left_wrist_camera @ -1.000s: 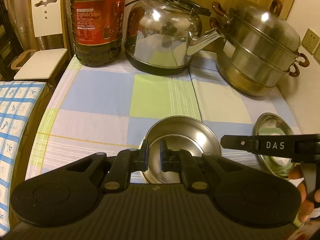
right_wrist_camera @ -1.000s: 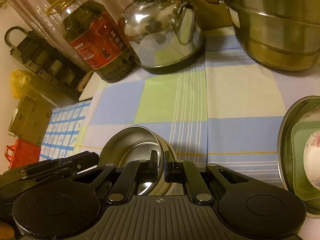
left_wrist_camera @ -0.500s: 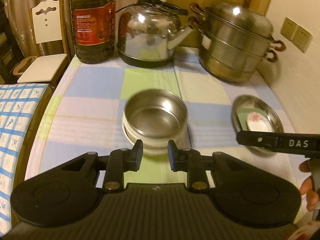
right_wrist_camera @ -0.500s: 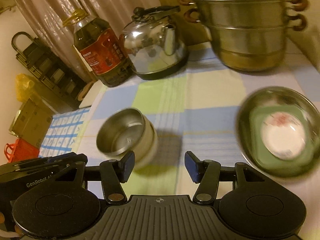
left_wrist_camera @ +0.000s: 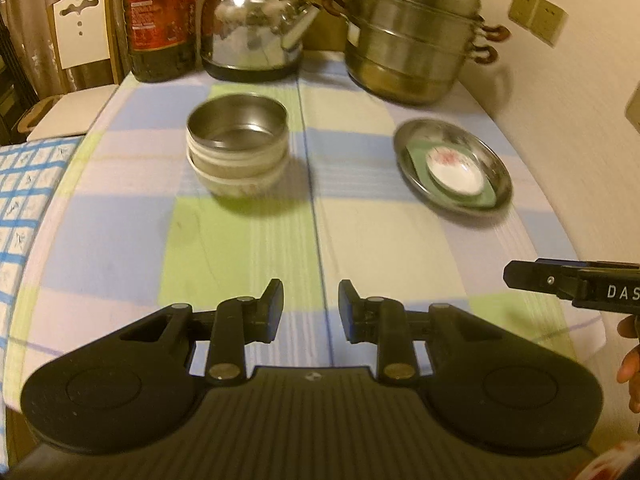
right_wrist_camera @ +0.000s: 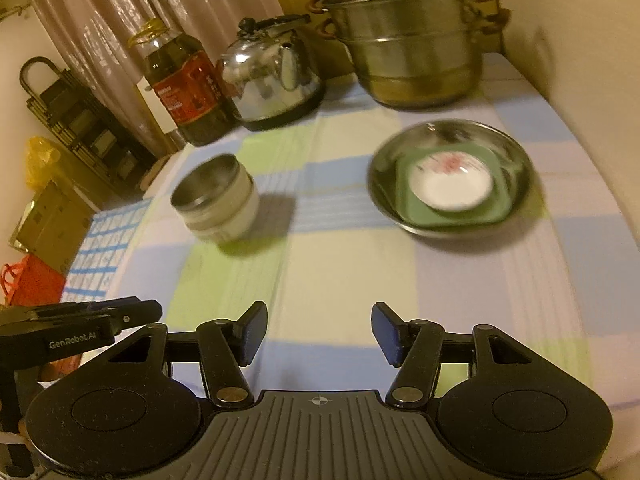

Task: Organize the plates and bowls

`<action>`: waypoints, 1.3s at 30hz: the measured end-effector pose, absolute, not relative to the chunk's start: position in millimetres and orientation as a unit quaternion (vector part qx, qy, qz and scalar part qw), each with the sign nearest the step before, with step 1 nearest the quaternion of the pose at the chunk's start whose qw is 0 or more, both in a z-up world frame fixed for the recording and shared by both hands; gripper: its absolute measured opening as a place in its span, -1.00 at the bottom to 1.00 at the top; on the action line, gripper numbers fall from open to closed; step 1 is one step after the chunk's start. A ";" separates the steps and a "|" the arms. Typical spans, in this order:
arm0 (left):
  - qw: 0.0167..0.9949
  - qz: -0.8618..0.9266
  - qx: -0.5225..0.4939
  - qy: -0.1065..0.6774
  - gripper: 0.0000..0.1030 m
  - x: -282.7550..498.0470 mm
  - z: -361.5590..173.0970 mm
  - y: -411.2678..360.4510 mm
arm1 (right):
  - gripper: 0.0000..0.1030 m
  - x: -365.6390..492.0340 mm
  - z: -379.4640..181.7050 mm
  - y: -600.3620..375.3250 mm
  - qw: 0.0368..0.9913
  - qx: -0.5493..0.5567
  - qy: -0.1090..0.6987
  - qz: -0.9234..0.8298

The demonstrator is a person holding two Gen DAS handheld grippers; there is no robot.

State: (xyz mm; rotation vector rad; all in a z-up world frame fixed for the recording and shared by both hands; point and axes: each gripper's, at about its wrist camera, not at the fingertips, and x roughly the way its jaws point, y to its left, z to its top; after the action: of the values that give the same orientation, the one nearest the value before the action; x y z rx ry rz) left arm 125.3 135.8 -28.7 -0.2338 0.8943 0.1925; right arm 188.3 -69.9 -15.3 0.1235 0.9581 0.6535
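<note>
Steel bowl (left_wrist_camera: 237, 128) stacked on white bowls (left_wrist_camera: 240, 174) mid-tabletop (left_wrist_camera: 240, 248), both grippers (left_wrist_camera: 309, 306) (right_wrist_camera: 319, 330) near its front edge, jaws apart, empty, just opened

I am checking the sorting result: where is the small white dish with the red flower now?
In both wrist views the small white dish lies on a green square plate inside the steel plate, right of the stacked bowls and in front of the steamer pot.

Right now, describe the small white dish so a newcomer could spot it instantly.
Start at the tall stacked steamer pot at the table's back right. In front of it sits a shallow steel plate holding a green square plate. The small white dish lies on top, the only piece with a red floral mark.
</note>
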 end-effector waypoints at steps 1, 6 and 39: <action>0.890 0.093 -0.113 0.432 -0.49 121.1 -29.3 130.0 | 0.14 184.2 -16.5 -75.2 0.834 0.056 0.454 0.308; 0.888 0.095 -0.115 0.435 -0.49 99.5 -33.8 105.8 | 0.17 162.2 -22.8 -102.8 0.833 0.047 0.460 0.304; 0.885 0.139 -0.104 0.432 -0.49 40.9 -28.6 52.9 | 0.19 114.1 -34.3 -157.9 0.832 0.013 0.461 0.308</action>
State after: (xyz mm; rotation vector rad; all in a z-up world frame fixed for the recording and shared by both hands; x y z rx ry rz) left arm 40.9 52.9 -28.6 -0.2160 0.8983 0.2884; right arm 114.1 -157.9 -34.3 0.0275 0.9778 0.6528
